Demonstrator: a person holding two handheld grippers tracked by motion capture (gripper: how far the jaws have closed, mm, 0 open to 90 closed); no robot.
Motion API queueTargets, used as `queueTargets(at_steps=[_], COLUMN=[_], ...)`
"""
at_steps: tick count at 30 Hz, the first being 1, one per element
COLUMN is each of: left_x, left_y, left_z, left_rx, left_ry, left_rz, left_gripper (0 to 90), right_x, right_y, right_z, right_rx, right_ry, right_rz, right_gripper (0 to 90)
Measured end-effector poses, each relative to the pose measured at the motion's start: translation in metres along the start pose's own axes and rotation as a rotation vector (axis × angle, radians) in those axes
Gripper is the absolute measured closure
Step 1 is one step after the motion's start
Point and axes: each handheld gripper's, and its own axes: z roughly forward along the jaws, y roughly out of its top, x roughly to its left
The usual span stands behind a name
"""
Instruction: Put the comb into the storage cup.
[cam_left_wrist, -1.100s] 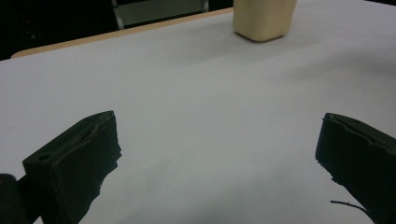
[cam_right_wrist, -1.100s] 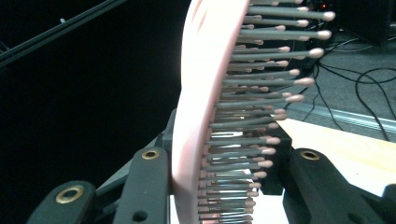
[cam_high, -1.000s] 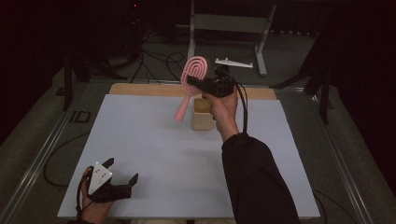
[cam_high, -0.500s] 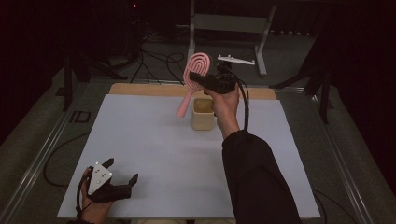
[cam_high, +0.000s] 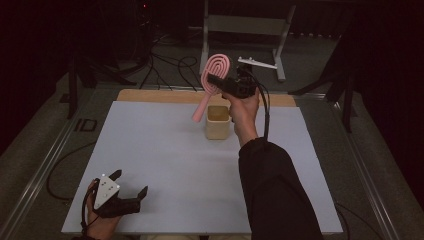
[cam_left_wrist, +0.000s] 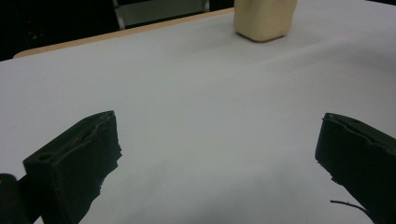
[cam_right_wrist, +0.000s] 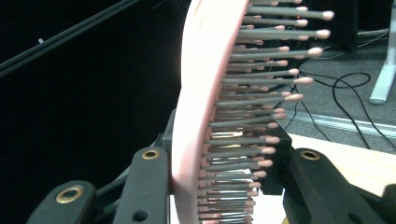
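A pink hairbrush (cam_high: 216, 69) hangs in the air over the far middle of the table, head up and handle slanting down to the left. My right gripper (cam_high: 217, 80) is shut on its head; in the right gripper view the brush (cam_right_wrist: 205, 93) stands edge-on between the jaws, bristles pointing right. A beige cup (cam_high: 218, 122) stands upright on the white mat just below the brush and hand. My left gripper (cam_high: 130, 182) rests low at the near left, open with nothing between its jaws (cam_left_wrist: 219, 149). In the left gripper view the cup (cam_left_wrist: 265, 18) stands far off.
A white mat (cam_high: 150, 150) covers the table, with a wooden strip (cam_high: 150, 96) along the far edge. Behind the table stand a metal frame (cam_high: 245, 25) and loose cables (cam_high: 165, 65) on the floor. A dark sleeve (cam_high: 275, 195) crosses the near right.
My right gripper has lifted the brush slightly and drifted right, so more of the cup shows below it. The left gripper has not moved.
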Motion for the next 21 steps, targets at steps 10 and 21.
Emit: queueTargets(at_steps=[10, 21], left_x=[0.0000, -0.0002], left_y=[0.0000, 0.0000], left_z=[-0.0005, -0.0007], left_rx=[-0.001, -0.002], left_ry=[0.001, 0.003], left_rz=[0.001, 0.003], left_gripper=[0.4, 0.4], right_x=[-0.0042, -0.0092], right_y=[-0.0023, -0.0072], right_z=[0.0011, 0.0003], right_rx=[-0.022, -0.034], right_ry=[-0.015, -0.039], right_rz=[0.008, 0.015], right_gripper=[63.5, 63.5])
